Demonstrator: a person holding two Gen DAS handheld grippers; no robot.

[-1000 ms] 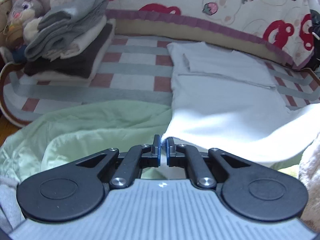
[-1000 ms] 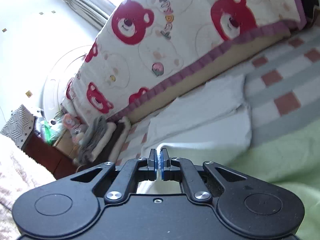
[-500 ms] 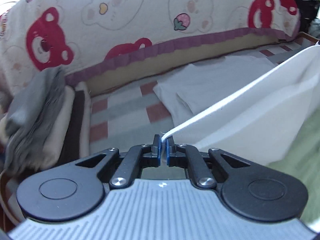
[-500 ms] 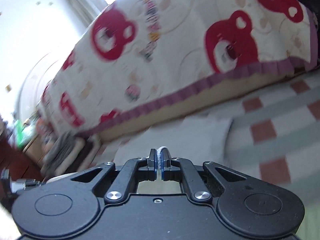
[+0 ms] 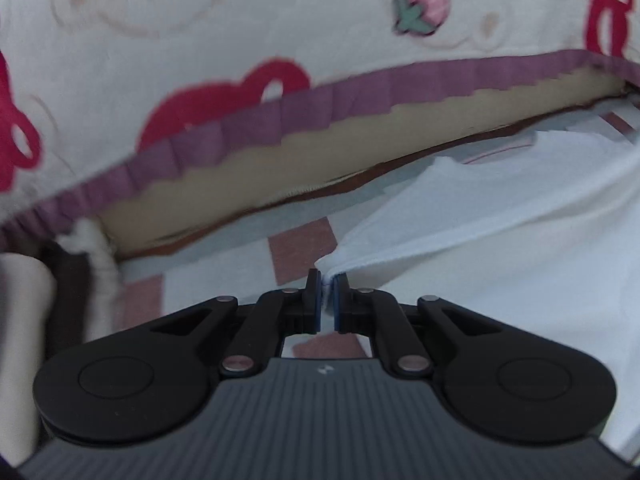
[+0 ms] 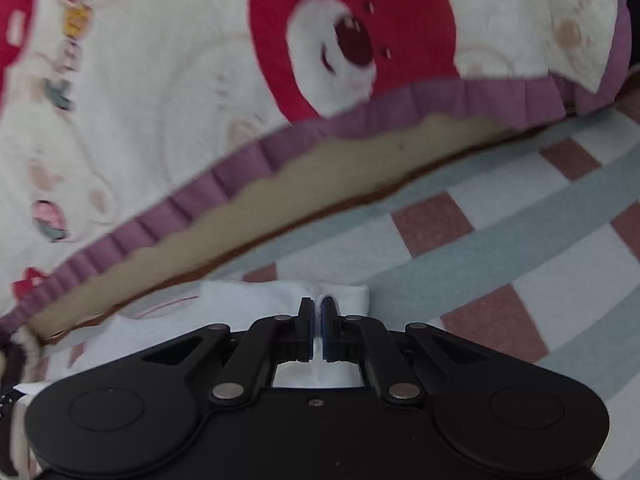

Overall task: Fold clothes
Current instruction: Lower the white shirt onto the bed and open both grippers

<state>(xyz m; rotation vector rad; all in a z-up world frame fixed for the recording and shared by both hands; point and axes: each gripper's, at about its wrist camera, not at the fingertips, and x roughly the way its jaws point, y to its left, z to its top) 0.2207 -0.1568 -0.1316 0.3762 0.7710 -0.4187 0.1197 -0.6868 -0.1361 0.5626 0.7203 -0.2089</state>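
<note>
white garment [image 5: 500, 240] pinched in both claws: left claw [image 5: 327, 294] & right claw [image 6: 317, 320] clamped on edge.

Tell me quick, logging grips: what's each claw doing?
Left claw: closed on the white garment.
Right claw: closed on the same garment.

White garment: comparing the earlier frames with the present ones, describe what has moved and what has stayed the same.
Both grippers carried the white garment forward toward the bear-print cover, folding it over. The left gripper and right gripper stayed clamped on its edge; nothing was released.
</note>
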